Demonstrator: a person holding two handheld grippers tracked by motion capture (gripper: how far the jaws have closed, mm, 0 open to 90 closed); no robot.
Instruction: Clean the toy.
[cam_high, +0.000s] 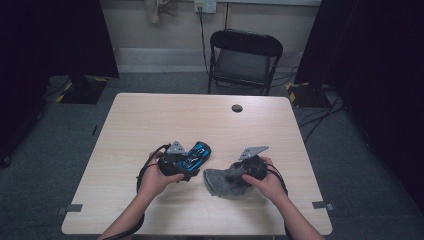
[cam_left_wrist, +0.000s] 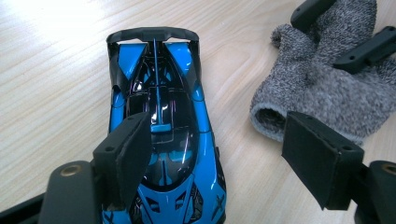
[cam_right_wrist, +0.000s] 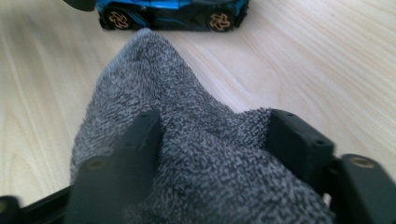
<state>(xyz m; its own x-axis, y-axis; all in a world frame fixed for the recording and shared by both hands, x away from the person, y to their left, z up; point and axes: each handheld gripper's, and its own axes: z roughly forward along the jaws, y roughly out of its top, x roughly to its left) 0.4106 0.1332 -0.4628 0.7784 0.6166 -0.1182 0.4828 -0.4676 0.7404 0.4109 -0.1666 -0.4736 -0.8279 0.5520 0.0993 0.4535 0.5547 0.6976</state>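
A blue and black toy race car (cam_high: 198, 151) (cam_left_wrist: 161, 93) lies on the wooden table (cam_high: 200, 115), left of a grey knitted sock (cam_high: 219, 183) (cam_left_wrist: 322, 93). My left gripper (cam_high: 187, 162) (cam_left_wrist: 217, 126) hangs open just above the car. One pad is over the car's cabin and the other is over bare table beside the sock's cuff. My right gripper (cam_high: 235, 175) (cam_right_wrist: 212, 119) straddles the sock (cam_right_wrist: 154, 79), and the fabric is bunched up and pressed between its two pads. Beyond the sock the car (cam_right_wrist: 173, 9) stands side-on.
A black folding chair (cam_high: 245, 55) stands behind the table's far edge. A round cable hole (cam_high: 237, 108) sits near the table's back right. The light wood top stretches bare beyond the car toward that hole. Dark curtains flank the room.
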